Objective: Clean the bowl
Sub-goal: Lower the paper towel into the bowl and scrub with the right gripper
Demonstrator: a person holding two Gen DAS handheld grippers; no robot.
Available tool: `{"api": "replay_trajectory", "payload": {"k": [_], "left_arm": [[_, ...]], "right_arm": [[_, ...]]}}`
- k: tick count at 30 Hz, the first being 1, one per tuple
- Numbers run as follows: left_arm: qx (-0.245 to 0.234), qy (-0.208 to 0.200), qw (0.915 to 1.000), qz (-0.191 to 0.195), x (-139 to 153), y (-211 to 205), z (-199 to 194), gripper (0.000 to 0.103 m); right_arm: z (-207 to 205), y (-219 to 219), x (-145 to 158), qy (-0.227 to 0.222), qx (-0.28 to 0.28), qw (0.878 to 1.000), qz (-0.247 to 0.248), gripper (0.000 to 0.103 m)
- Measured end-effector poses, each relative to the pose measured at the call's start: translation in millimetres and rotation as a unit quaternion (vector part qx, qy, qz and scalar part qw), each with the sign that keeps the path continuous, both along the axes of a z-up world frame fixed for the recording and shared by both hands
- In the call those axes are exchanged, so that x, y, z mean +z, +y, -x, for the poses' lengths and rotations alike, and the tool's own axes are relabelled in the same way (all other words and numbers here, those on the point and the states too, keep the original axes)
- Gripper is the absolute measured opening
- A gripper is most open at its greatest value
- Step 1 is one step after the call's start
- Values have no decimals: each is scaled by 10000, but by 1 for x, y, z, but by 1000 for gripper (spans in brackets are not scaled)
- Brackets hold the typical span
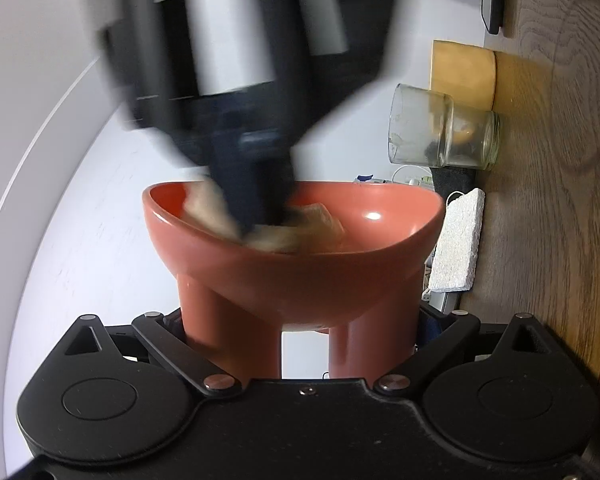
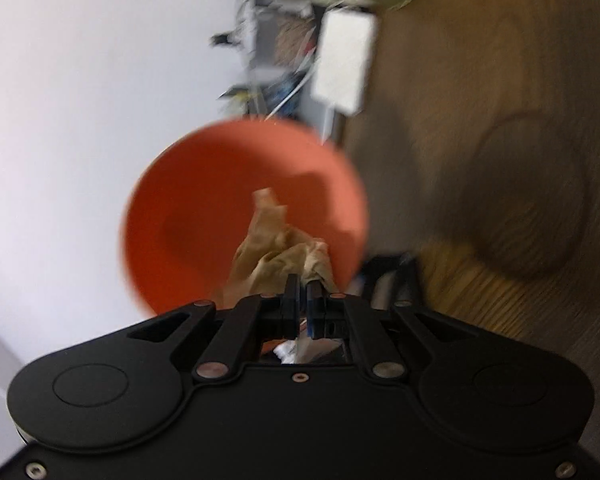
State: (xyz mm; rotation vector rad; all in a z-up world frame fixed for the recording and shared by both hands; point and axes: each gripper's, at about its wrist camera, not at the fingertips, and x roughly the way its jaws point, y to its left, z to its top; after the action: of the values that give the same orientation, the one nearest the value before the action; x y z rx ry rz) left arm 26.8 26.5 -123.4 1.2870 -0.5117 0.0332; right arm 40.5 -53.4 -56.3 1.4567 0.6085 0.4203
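Observation:
My left gripper (image 1: 300, 336) clamps the legs of a terracotta footed bowl (image 1: 292, 276) and holds it off the wooden table (image 1: 560, 200); its fingertips are hidden behind the legs. My right gripper (image 2: 303, 284) is shut on a crumpled tan cloth (image 2: 268, 248). It reaches into the bowl (image 2: 204, 208) from above. In the left wrist view the right gripper (image 1: 260, 200) is a dark blur, and it presses the cloth (image 1: 276, 236) against the bowl's inside.
A glass jar (image 1: 444, 132) and a white sponge (image 1: 458, 240) sit on the table just behind the bowl, with a tan board (image 1: 462, 72) beyond them. A white wall fills the other side. The right wrist view shows the sponge (image 2: 346, 60) blurred.

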Motion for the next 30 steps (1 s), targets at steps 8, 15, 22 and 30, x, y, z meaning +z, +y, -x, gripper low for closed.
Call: {"api": "replay_trajectory", "payload": {"k": [8,15,22,30], "left_arm": [[-1,0,10000,1,0,0,0,96],[1,0,10000,-1,0,0,0,96],[2,0,10000,-1,0,0,0,96],[1,0,10000,-1,0,0,0,96]], "right_arm": [[-12,-2,35,-618,-370,9974,99,6],[-35,-25,32,-457,-918,9945,230,6],[-46,-23,-4,88,-931,9947,428,6],[-23,-9,-15,81,-511,9963,689,6]]}}
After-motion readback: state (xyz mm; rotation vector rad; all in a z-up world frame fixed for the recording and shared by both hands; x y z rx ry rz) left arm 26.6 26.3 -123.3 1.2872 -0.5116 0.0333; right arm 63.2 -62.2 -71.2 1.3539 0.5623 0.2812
